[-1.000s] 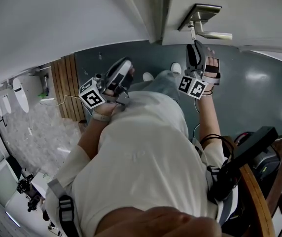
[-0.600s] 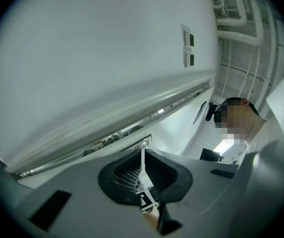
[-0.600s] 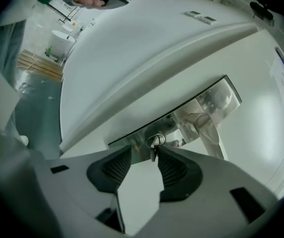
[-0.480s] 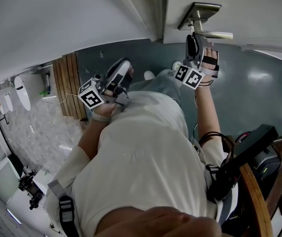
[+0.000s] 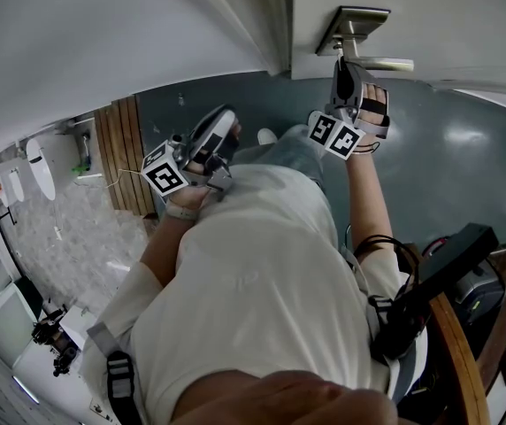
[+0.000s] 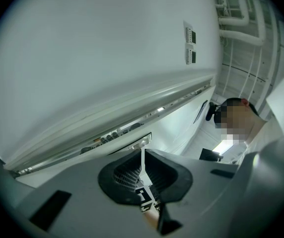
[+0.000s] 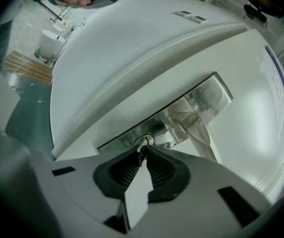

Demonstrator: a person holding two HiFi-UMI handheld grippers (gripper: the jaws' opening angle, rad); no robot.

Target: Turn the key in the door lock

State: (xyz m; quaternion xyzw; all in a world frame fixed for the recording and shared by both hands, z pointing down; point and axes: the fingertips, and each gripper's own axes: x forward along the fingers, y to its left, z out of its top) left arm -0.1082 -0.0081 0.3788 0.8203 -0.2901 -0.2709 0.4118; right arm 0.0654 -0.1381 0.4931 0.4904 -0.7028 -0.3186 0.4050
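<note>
Key [image 7: 144,143] sits in the lock plate [image 7: 127,139] just below the door handle [image 7: 201,133], and the right tool [image 7: 142,155] has just been closing: its jaws now stand almost together, pinched on the key's head, so the grasp looks made. Judging by that, the reach and grip are done and the twist itself is all that is left. The left tool [image 6: 142,158] takes no part, held back by the person's chest with its jaws pressed together on nothing.
</note>
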